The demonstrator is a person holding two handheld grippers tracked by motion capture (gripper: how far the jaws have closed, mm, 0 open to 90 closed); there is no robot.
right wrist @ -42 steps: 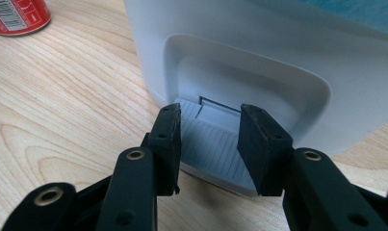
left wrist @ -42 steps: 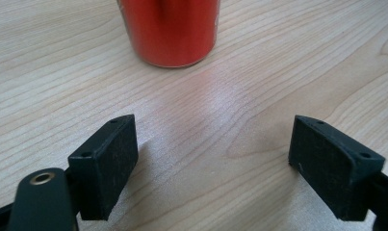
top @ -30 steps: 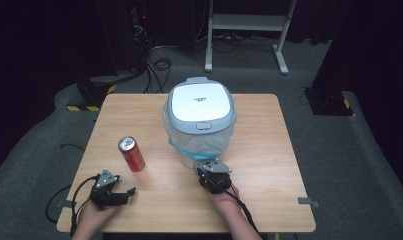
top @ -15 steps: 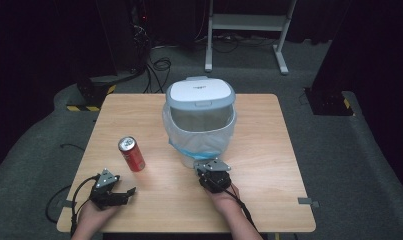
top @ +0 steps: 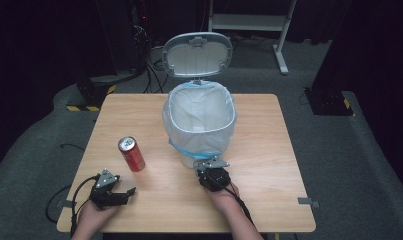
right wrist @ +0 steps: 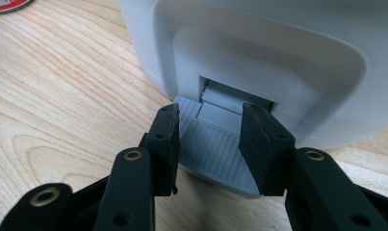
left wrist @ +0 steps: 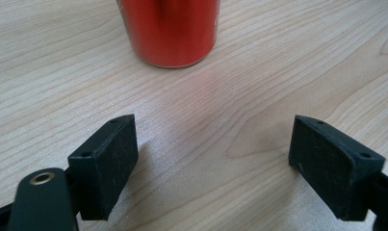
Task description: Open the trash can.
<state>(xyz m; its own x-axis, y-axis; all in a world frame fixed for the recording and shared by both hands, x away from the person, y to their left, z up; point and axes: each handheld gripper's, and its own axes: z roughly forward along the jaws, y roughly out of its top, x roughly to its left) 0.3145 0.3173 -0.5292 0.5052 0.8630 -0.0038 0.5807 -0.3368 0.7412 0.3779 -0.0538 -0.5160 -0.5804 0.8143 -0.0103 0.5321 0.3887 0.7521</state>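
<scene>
A white pedal bin [top: 199, 125] lined with a clear bag stands at the table's middle, its lid [top: 197, 54] swung up and back. My right gripper [top: 211, 162] sits at the bin's front foot. In the right gripper view its jaws rest on top of the grey ribbed pedal [right wrist: 212, 144], a gap between them, gripping nothing. A red can [top: 132, 154] stands upright at the left. My left gripper [top: 124, 192] lies on the table in front of the can, open and empty. In the left gripper view, the can [left wrist: 170, 31] is a short way beyond the tips.
The wooden table [top: 269, 150] has free room at its right and far-left parts. Cables trail from both grippers off the front edge. Dark floor, a white frame and black stands surround the table.
The bin's lid, shut a second ago and half a second ago, now stands fully open. Both hands and the can have stayed where they were.
</scene>
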